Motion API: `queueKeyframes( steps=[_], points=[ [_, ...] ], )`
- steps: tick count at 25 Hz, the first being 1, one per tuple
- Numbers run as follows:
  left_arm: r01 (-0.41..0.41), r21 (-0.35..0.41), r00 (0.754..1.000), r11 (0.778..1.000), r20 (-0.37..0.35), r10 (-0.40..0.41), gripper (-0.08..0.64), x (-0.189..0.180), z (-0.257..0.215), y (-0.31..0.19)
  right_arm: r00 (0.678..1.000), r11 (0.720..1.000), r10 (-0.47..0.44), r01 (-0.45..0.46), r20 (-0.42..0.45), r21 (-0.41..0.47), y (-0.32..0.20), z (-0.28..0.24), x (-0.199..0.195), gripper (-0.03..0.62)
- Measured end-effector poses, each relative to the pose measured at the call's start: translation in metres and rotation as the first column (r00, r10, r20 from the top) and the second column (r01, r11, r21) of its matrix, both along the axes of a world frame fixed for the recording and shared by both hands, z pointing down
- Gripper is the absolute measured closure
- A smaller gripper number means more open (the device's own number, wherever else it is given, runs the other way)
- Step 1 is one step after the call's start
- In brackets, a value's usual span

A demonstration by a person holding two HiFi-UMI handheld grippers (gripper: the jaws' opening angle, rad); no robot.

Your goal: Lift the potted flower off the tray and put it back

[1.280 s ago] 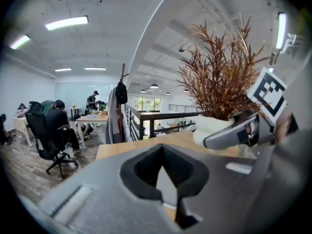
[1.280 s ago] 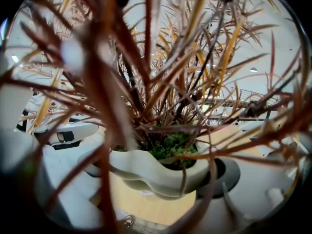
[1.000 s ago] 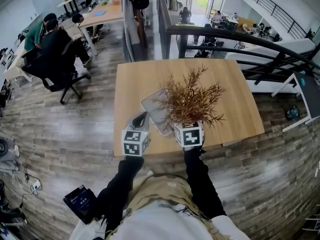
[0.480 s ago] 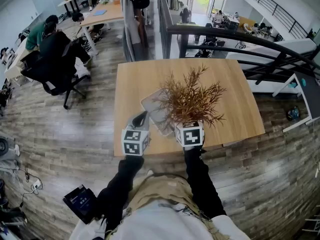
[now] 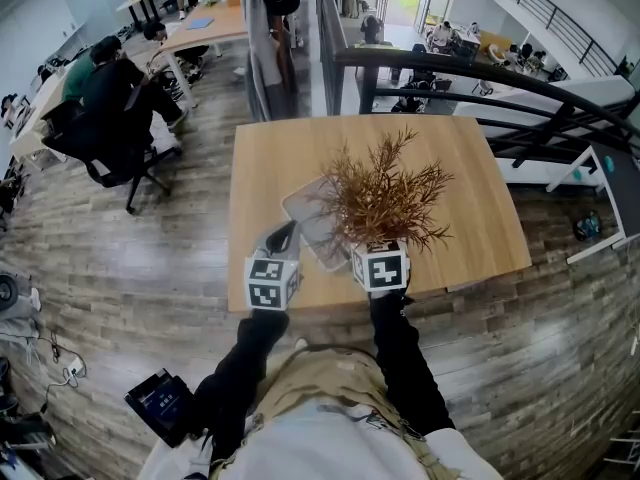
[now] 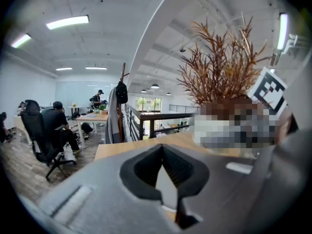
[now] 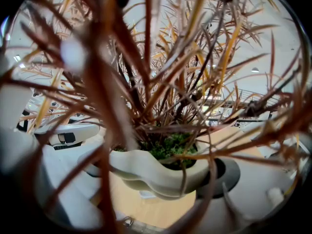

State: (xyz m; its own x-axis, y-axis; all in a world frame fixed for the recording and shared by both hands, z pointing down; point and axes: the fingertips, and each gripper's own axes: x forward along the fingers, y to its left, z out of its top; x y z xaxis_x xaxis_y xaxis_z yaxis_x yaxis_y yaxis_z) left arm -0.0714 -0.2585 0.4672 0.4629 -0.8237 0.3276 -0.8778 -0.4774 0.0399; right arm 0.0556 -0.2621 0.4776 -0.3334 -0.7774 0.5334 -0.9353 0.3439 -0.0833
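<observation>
The potted flower (image 5: 385, 200), a white wavy-rimmed pot (image 7: 156, 172) with dry brown branches and green moss, is held just right of the grey tray (image 5: 312, 226) on the wooden table. It appears to be raised above the tabletop. My right gripper (image 5: 379, 248) is shut on the pot, with its jaws on either side of the pot in the right gripper view. My left gripper (image 5: 284, 236) is at the tray's near left edge. Its dark pads (image 6: 187, 172) are closed on a pale sliver of the tray (image 6: 165, 189). The branches hide most of the right gripper view.
The wooden table (image 5: 470, 203) stands beside a dark railing (image 5: 480, 78) at the back. Its near edge runs just below both grippers. People sit at desks (image 5: 205, 28) to the far left, with an office chair (image 5: 105, 153) on the wood floor.
Both grippers, the plant and the tray are where they were. Only a seated person in the background has shifted.
</observation>
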Motion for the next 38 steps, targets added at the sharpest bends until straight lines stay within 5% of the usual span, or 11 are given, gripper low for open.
queueKeyframes(
  steps=[38],
  points=[
    [0.017,0.002,1.0,1.0,-0.004,-0.017,0.558,-0.0081,0.0031,-0.0025,1.0,1.0,-0.011,0.011,0.028,0.015,-0.0043,0.0013,-0.0082,0.074]
  ],
)
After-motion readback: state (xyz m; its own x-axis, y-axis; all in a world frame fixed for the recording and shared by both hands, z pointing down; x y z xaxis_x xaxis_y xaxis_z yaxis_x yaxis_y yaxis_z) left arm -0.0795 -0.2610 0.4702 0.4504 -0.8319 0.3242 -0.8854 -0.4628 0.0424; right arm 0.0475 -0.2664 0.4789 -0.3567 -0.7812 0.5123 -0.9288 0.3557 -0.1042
